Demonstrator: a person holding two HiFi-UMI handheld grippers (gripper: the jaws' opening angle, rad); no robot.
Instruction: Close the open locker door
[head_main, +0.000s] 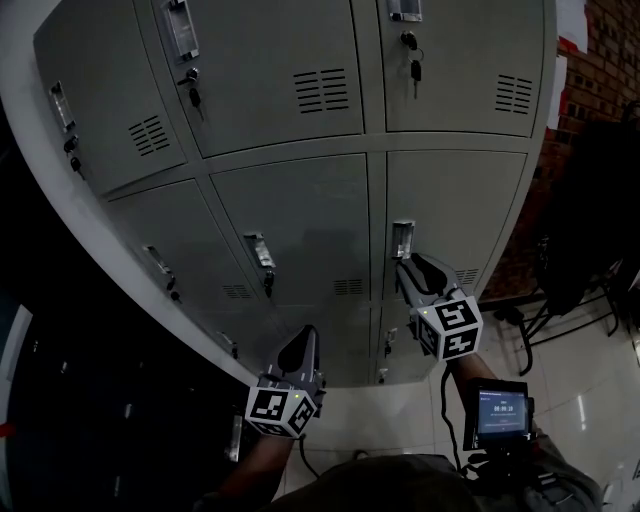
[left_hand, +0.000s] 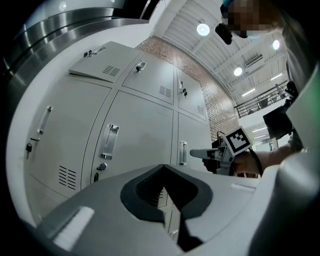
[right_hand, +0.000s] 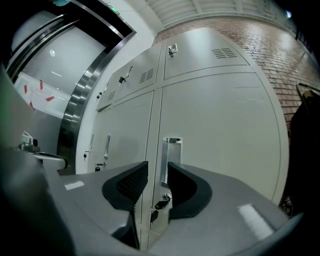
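Note:
A bank of grey lockers fills the head view, and every door in sight lies flush. The lower right door (head_main: 455, 210) carries a metal handle (head_main: 403, 238) at its left edge. My right gripper (head_main: 408, 262) points at that door just below the handle. In the right gripper view the handle (right_hand: 170, 160) and a keyed lock (right_hand: 162, 201) show through the gap of my right gripper (right_hand: 157, 172), whose jaws stand apart and touch nothing. My left gripper (head_main: 305, 335) hangs lower, in front of the middle locker column. Its jaws (left_hand: 162, 170) meet at the tips with nothing between them.
Keys hang in several locks, one on the upper right door (head_main: 415, 70). A brick wall (head_main: 600, 60) and a dark chair with black fabric (head_main: 590, 220) stand to the right. A small screen device (head_main: 503, 412) sits by the right arm. Tiled floor (head_main: 590, 400) lies below.

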